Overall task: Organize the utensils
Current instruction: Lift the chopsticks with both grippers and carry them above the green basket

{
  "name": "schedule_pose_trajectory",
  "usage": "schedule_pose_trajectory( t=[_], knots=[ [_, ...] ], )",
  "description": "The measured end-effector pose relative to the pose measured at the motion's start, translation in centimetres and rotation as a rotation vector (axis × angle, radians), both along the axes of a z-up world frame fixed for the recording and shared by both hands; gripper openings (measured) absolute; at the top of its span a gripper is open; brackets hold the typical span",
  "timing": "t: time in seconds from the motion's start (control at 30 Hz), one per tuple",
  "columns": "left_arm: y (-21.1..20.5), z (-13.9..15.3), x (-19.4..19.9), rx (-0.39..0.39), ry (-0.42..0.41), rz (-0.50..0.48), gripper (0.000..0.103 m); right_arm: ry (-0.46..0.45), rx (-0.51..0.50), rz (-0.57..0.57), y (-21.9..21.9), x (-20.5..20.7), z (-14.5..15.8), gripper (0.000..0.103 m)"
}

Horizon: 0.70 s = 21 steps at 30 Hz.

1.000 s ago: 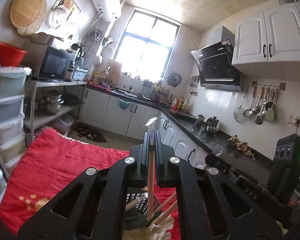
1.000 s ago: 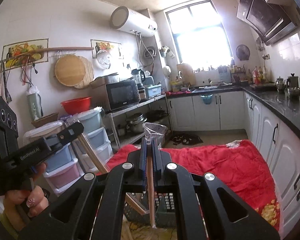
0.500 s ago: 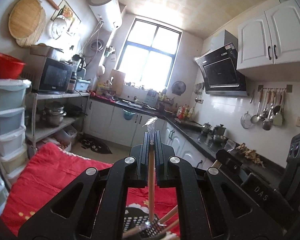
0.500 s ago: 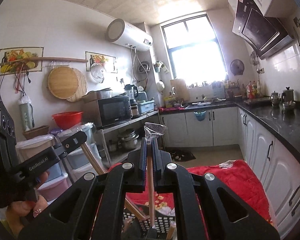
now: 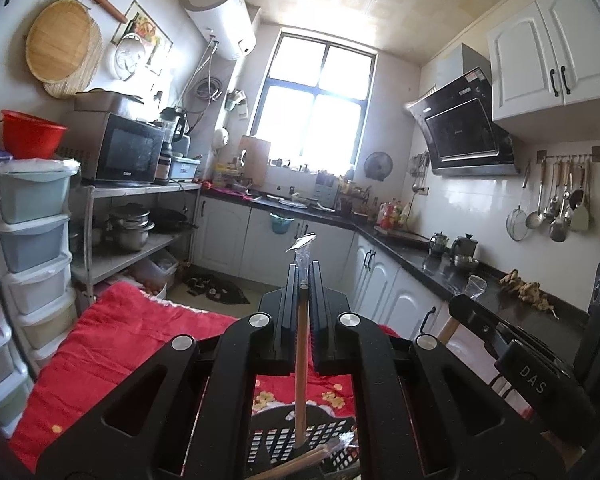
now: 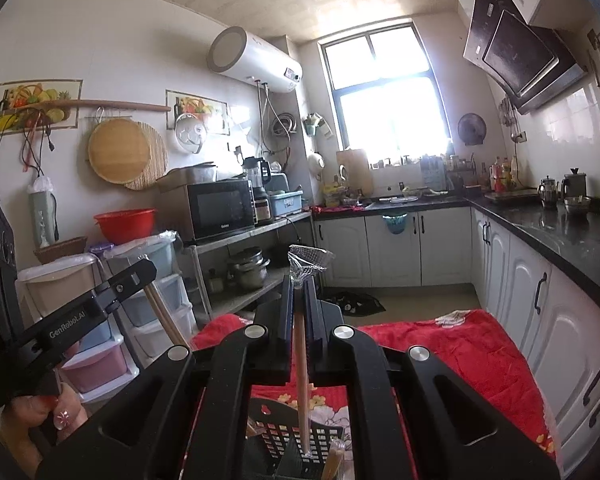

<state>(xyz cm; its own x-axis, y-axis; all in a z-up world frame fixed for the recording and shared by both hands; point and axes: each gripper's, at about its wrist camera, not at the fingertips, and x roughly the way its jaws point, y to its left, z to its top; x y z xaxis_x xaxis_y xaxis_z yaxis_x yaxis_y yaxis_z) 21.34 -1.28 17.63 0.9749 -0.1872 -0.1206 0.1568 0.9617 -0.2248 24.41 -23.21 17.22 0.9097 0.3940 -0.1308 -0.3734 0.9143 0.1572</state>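
Observation:
My left gripper (image 5: 302, 276) is shut on a wooden stick in clear plastic wrap (image 5: 300, 368), held upright, its lower end in a black perforated utensil basket (image 5: 272, 444). My right gripper (image 6: 300, 284) is shut on a similar wrapped wooden stick (image 6: 301, 376), also upright with its lower end in the basket (image 6: 276, 440). More wooden sticks (image 5: 300, 462) lean in the basket. The right gripper (image 5: 466, 300) shows in the left wrist view; the left gripper (image 6: 140, 276) shows in the right wrist view.
The basket rests on a red floral cloth (image 5: 112, 344). Stacked plastic drawers (image 5: 32, 240) stand at the left, a metal shelf with a microwave (image 5: 128, 152) behind. White cabinets with a black counter (image 6: 560, 236) run along the right.
Both grippers have risen and tilted upward with their sticks; the cloth and basket have sunk lower in both views. Both stay shut.

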Motion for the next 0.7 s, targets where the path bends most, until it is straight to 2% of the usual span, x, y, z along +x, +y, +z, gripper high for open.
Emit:
schedule_pose_trajectory(
  t=[0.7],
  knots=[
    [0.2, -4.4, 0.7, -0.014, 0.075, -0.033, 0.002, 0.100, -0.016, 0.008, 1.4, 0.9, -4.4, 0.005]
  ],
)
